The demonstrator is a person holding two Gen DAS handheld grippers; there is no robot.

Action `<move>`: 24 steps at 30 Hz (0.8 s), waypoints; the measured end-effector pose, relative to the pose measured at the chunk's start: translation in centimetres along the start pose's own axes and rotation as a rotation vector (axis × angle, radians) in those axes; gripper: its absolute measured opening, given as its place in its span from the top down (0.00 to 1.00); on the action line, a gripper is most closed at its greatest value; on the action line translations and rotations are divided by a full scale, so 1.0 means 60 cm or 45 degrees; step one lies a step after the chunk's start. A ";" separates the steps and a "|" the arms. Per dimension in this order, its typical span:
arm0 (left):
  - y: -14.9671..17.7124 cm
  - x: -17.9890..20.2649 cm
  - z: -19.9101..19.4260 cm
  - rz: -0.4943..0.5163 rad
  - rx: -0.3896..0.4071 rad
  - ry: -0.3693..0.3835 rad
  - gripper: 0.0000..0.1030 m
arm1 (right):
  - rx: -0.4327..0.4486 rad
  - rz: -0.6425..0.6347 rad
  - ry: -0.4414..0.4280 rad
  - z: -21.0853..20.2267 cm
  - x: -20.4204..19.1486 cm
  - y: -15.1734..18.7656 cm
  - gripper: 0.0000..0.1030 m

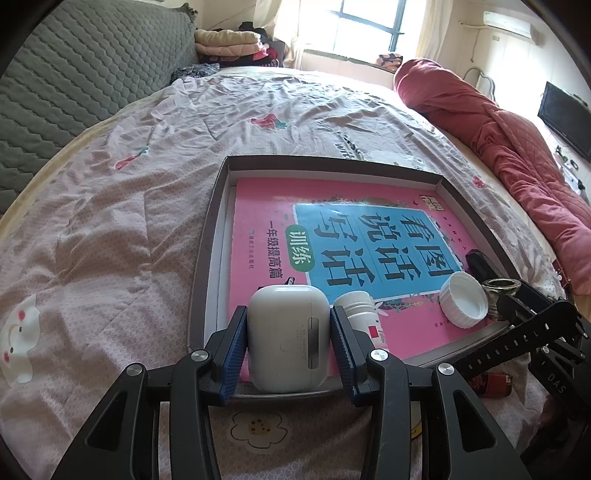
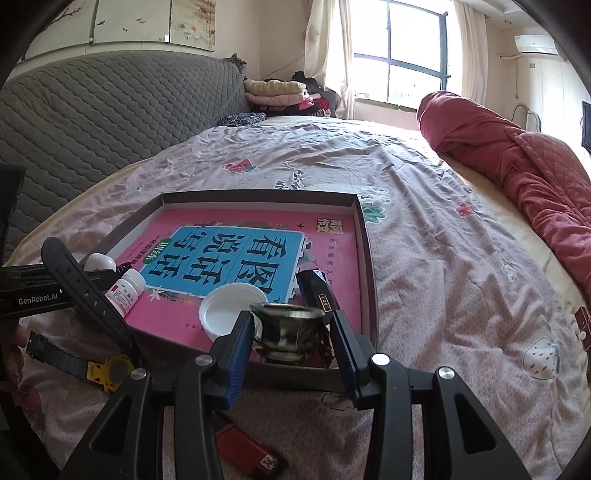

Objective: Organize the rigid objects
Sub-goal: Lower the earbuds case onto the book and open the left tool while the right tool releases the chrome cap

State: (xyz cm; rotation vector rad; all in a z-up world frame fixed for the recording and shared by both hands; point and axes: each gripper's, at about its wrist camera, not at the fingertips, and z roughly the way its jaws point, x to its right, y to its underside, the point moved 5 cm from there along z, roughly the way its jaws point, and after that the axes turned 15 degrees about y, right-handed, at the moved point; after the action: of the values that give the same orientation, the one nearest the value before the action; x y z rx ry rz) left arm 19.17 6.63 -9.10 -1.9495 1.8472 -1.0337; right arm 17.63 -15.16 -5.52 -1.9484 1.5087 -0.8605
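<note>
Nearby, a watch (image 2: 86, 295) drapes over the tray (image 2: 365, 258) rim beside a lighter (image 2: 247, 450).

"看图说话写话", "训练" and "一年级提高篇" on pink book (image 1: 332, 236), "GenRobot.AI" on left tool (image 2: 37, 297)

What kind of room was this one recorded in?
A home bedroom, most likely: the work surface is a bed with a padded grey headboard, a rolled red quilt and folded clothes by the window.

A bed with a pink patterned sheet (image 1: 147, 184) fills the frame; grey quilted headboard (image 2: 110, 107) upper left, bright window (image 2: 402, 51) top, air conditioner (image 1: 508, 22) upper right.
</note>
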 end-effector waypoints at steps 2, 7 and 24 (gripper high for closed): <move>0.000 -0.001 -0.003 -0.005 0.001 0.000 0.56 | 0.000 0.004 -0.002 -0.001 0.001 0.001 0.58; -0.001 0.000 -0.008 -0.013 0.004 0.005 0.56 | -0.002 0.016 0.000 -0.002 0.004 0.000 0.58; 0.003 -0.001 -0.025 -0.028 0.005 0.024 0.55 | 0.018 0.048 -0.006 -0.015 0.013 -0.001 0.58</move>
State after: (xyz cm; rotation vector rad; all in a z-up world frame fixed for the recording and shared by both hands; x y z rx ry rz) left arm 18.04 7.08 -8.17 -1.9683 1.8362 -1.0657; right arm 17.13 -15.91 -4.79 -1.9041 1.5282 -0.8479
